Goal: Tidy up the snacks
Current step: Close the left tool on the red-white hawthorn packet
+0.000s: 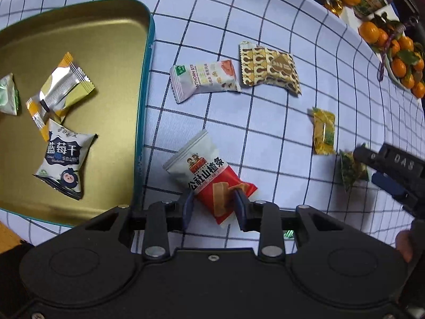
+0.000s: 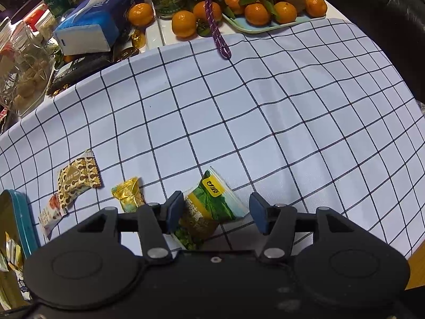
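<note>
My left gripper (image 1: 213, 208) straddles a red-and-white packet (image 1: 211, 176) printed 公社山楂条; both blue pads touch its red end, so I read it as clamped, lying on the checked tablecloth (image 1: 265, 138) just beside the tin's teal wall.

The gold-lined tin (image 1: 117, 40) sits at the cloth's left edge. Inside it: a white-and-navy pouch (image 1: 63, 163) marked 蓝莓干, a silver-and-yellow wrapper (image 1: 57, 90) and a pale green one (image 1: 8, 95), text unreadable.

Toward the cloth's middle: a white packet (image 1: 204, 79) showing "WTHORN ST", touching a brown-and-cream patterned sachet (image 1: 269, 66). A gold candy (image 1: 323, 131) lies nearer the right side.

My right gripper (image 2: 216, 214) stands wide open over a green-and-yellow packet (image 2: 209, 210); the left pad is at its edge, the right pad clear. Its logo is too small to read.

At the far edge: tangerines (image 2: 256, 13) on a tray.
</note>
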`<move>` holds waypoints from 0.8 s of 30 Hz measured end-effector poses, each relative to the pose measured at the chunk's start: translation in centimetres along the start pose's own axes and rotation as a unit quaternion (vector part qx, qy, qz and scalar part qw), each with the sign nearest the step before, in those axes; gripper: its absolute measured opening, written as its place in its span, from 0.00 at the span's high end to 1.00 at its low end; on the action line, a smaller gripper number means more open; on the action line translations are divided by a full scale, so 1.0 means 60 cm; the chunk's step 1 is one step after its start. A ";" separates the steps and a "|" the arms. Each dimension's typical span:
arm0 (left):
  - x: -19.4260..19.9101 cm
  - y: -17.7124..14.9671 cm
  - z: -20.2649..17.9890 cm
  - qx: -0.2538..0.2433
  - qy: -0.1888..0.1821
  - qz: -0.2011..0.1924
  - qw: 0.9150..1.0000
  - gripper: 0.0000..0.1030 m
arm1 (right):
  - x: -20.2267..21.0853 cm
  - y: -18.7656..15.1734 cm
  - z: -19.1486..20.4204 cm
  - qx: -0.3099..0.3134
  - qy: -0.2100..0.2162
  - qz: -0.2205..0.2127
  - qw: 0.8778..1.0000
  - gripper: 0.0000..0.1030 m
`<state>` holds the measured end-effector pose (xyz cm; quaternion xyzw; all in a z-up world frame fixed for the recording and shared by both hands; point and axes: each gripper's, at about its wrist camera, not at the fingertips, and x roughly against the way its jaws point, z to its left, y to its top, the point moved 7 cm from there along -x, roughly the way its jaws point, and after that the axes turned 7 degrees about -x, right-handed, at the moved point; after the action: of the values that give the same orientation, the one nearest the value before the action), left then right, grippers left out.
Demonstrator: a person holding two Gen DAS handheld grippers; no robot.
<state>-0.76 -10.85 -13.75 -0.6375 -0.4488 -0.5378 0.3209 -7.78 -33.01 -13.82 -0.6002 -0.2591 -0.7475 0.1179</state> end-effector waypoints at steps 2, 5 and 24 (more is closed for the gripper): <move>0.001 0.010 0.003 0.014 -0.012 -0.006 1.000 0.58 | 0.000 -0.001 0.000 0.000 0.001 0.000 1.000 0.43; 0.001 0.027 0.001 0.021 -0.022 -0.012 0.999 0.58 | 0.001 -0.001 0.000 -0.001 0.002 -0.001 1.000 0.44; -0.009 0.083 -0.069 0.003 -0.011 -0.041 0.999 0.58 | 0.022 0.020 -0.041 -0.058 0.026 0.000 0.998 0.44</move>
<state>2.14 -16.61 -13.04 -0.6233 -0.4796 -0.5422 0.2958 -9.56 -35.15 -12.63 -0.5864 -0.2122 -0.7766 0.0890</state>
